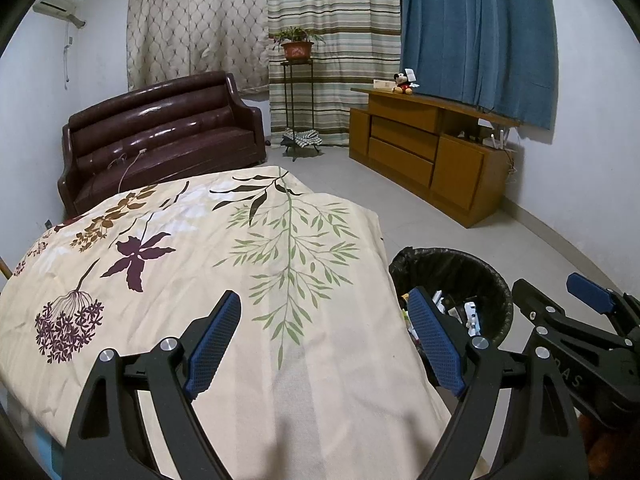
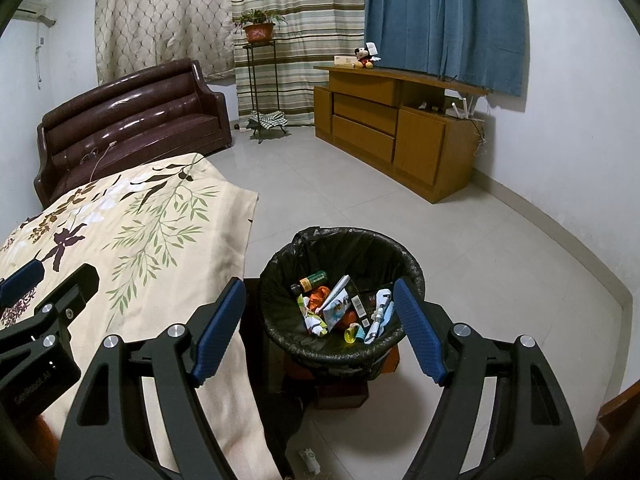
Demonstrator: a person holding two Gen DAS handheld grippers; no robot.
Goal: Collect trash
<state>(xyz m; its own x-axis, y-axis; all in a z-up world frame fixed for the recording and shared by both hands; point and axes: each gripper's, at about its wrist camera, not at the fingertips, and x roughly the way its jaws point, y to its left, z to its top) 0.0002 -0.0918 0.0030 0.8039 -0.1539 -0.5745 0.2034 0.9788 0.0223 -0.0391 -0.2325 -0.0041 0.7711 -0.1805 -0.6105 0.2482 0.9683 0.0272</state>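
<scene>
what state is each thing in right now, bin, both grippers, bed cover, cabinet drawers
trash bin: upright, black liner, partly full of trash
left gripper: open, empty, above the bed cover
right gripper: open, empty, above the bin
bed cover: spread flat, no trash visible on it
cabinet drawers: shut

Bin [image 1: 452, 276] near rim and most trash hidden behind left gripper finger [image 1: 434, 340] and bedspread [image 1: 240, 280] edge. Small white scrap [image 2: 310, 460] on floor, near side, too small to identify. Box labels in bin [image 2: 360, 308] unreadable. Stand under bin mostly hidden.
</scene>
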